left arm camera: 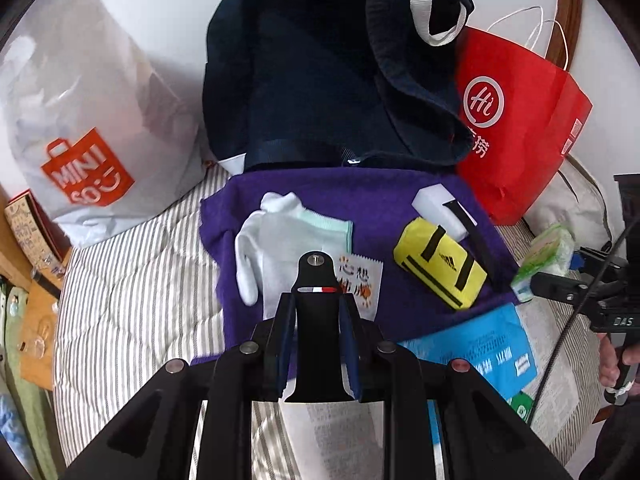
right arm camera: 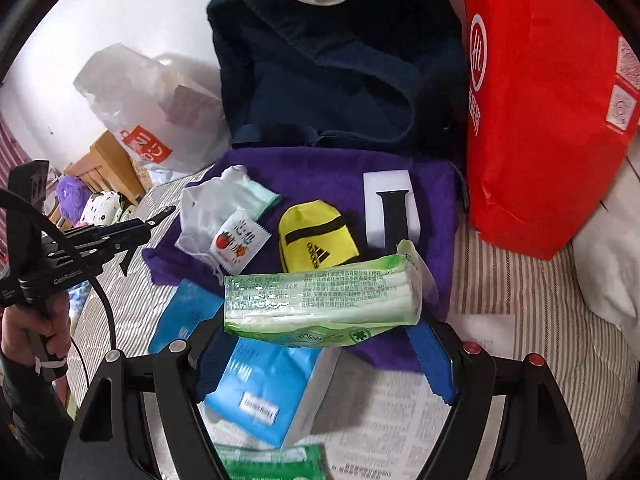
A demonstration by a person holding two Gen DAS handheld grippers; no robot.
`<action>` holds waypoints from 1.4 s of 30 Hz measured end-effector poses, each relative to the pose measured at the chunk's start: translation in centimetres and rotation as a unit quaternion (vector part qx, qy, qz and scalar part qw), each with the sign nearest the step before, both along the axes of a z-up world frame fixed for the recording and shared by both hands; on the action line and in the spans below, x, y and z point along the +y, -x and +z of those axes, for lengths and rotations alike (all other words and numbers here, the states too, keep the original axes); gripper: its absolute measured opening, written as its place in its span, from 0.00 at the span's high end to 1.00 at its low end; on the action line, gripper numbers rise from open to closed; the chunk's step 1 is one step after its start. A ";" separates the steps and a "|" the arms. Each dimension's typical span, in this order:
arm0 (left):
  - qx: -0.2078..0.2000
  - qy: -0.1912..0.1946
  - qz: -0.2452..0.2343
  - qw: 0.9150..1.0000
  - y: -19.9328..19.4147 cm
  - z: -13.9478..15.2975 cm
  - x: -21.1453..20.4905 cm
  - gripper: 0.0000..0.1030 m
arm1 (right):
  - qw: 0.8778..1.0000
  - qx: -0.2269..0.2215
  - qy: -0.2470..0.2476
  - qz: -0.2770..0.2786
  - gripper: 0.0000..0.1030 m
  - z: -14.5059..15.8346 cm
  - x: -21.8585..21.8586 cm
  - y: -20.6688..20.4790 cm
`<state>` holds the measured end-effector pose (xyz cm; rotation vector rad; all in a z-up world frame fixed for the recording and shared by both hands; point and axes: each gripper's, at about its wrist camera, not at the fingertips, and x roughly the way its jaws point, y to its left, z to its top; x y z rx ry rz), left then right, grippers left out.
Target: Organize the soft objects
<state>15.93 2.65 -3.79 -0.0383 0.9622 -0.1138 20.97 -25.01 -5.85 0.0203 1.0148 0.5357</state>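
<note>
Right gripper is clamping a green tissue pack crosswise between its fingers, above the striped bedding at the near edge of the purple towel; the pack's long axis is running left-right, tilting up slightly at its right end. Left gripper is hovering over the towel with its jaws slightly apart, holding nothing. Only the left wrist view is showing the pack end-on; only the right wrist view is showing its printed face.
</note>
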 end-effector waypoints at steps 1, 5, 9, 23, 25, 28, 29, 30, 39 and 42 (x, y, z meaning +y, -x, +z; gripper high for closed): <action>0.000 0.000 -0.002 1.000 -0.2 0.0 -0.1 0.79 | 1.000 0.004 0.001 -0.002 0.23 -0.3 0.1 -0.5; 0.000 0.001 -0.010 1.000 -1.7 -0.2 -0.4 0.79 | 1.000 0.019 0.006 -0.008 0.23 -1.5 0.1 -2.0; 0.004 0.004 -0.013 1.000 -2.9 -0.7 -0.4 0.79 | 0.999 0.029 0.012 -0.013 0.23 -2.4 0.2 -3.3; 0.017 0.013 -0.021 1.000 -6.0 -2.2 -0.1 0.79 | 0.997 0.065 0.040 -0.017 0.23 -4.3 1.8 -8.0; 0.020 0.015 -0.022 0.999 -6.4 -2.4 -0.1 0.79 | 0.996 0.071 0.043 -0.018 0.23 -4.7 2.2 -8.5; 0.025 0.014 -0.025 0.999 -6.9 -2.8 -0.3 0.79 | 0.996 0.072 0.041 -0.020 0.22 -4.9 2.3 -8.9; 0.025 0.014 -0.026 0.999 -7.1 -2.9 -0.3 0.79 | 0.996 0.073 0.041 -0.020 0.22 -4.9 2.3 -9.1; 0.026 0.015 -0.027 0.999 -7.2 -3.0 -0.3 0.79 | 0.996 0.073 0.040 -0.020 0.22 -5.0 2.4 -9.2; 0.042 0.018 -0.036 0.998 -8.9 -4.6 -1.0 0.79 | 0.996 0.072 0.039 -0.020 0.22 -5.3 2.6 -9.8; 0.048 0.012 -0.038 0.998 -9.3 -5.4 -1.3 0.79 | 0.996 0.075 0.044 -0.017 0.21 -5.4 2.6 -10.0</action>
